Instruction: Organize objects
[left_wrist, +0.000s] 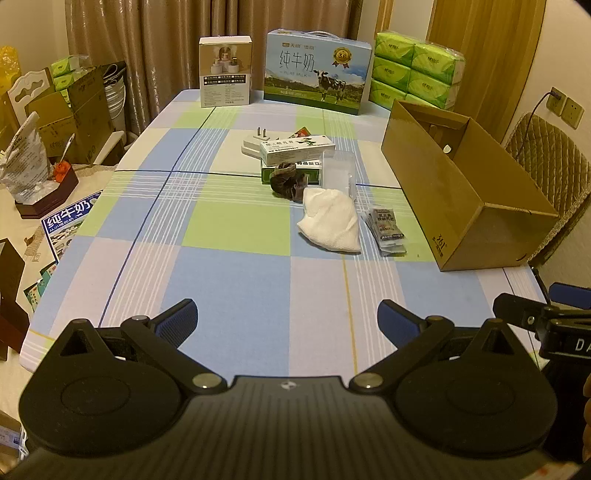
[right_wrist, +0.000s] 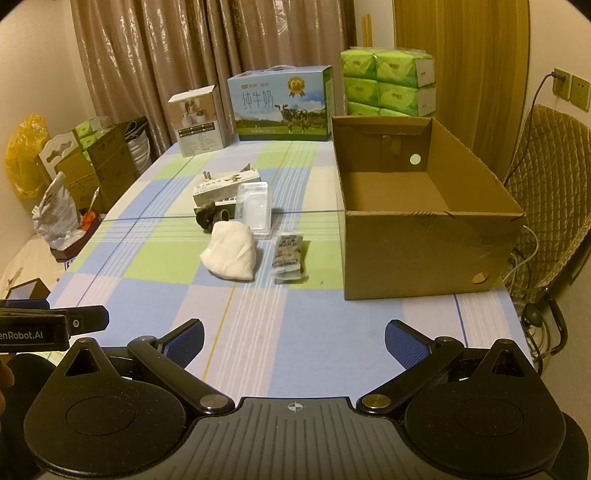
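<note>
A small heap lies mid-table: a white cloth bundle (left_wrist: 330, 220) (right_wrist: 231, 254), dark snack packets (left_wrist: 387, 229) (right_wrist: 289, 257), a clear plastic box (left_wrist: 338, 173) (right_wrist: 255, 212), a brown scrunchie (left_wrist: 284, 179) (right_wrist: 205, 216), medicine boxes (left_wrist: 295, 147) (right_wrist: 225, 186) and a white plug (left_wrist: 255, 142). An open, empty cardboard box (left_wrist: 461, 206) (right_wrist: 417, 251) stands to their right. My left gripper (left_wrist: 286, 321) and right gripper (right_wrist: 293, 341) hover open over the near table edge, side by side, well short of the heap, nothing between the fingers.
A checked cloth covers the table (left_wrist: 229, 266). Along its far edge stand a small product box (left_wrist: 225, 72), a milk carton case (left_wrist: 317, 72) and stacked green tissue packs (left_wrist: 417, 70). Cartons and bags crowd the left side; a padded chair (right_wrist: 550, 206) stands right.
</note>
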